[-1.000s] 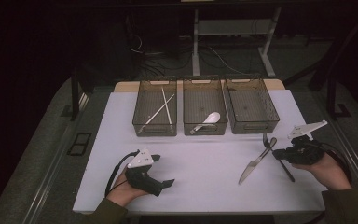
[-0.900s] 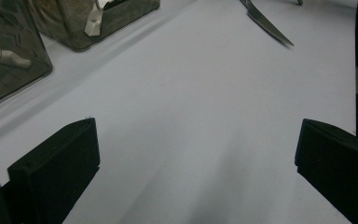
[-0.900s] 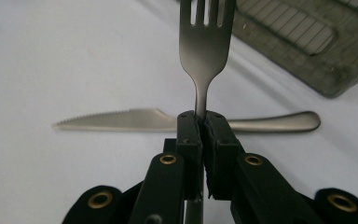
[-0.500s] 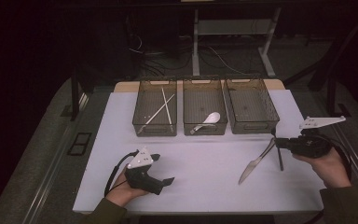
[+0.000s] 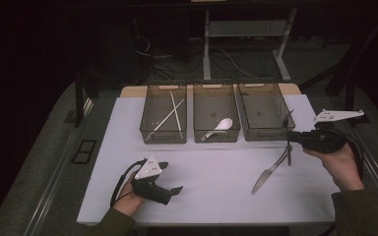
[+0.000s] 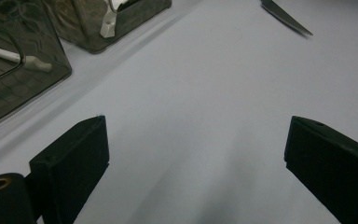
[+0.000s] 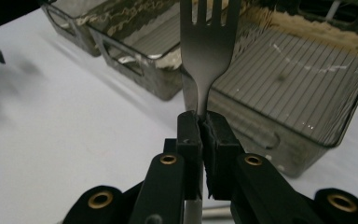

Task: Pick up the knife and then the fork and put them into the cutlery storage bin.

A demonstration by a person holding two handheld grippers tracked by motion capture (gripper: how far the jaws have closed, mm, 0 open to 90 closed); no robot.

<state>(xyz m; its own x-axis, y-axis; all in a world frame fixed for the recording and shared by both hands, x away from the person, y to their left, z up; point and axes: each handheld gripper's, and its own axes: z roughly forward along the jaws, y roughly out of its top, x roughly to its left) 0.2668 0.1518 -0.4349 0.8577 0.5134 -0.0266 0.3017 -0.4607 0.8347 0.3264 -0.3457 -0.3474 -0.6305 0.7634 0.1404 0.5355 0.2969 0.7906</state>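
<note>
My right gripper [image 5: 290, 138] is shut on a metal fork [image 5: 289, 153], which it holds upright above the table beside the right-hand mesh bin [image 5: 263, 132]. In the right gripper view the pads [image 7: 189, 133] clamp the fork [image 7: 209, 42] at its neck, tines up, with that bin [image 7: 279, 135] behind it. A knife [image 5: 267, 174] lies on the white table [image 5: 216, 167] just left of that hand. My left gripper [image 5: 171, 178] rests at the front left. Its jaws have just been closing slightly, but they stand wide apart [image 6: 196, 140] with nothing between them.
Three mesh bins stand in a row at the back. The left bin [image 5: 163, 138] holds chopsticks [image 5: 170, 115] and the middle bin [image 5: 215, 139] a white spoon [image 5: 221, 126]. The knife tip [image 6: 286, 17] lies far ahead of the left jaws. Dark floor surrounds the table.
The right gripper has lifted the fork off the table by the knife and swung it upright, closer to the right bin. The left hand has stayed put.
</note>
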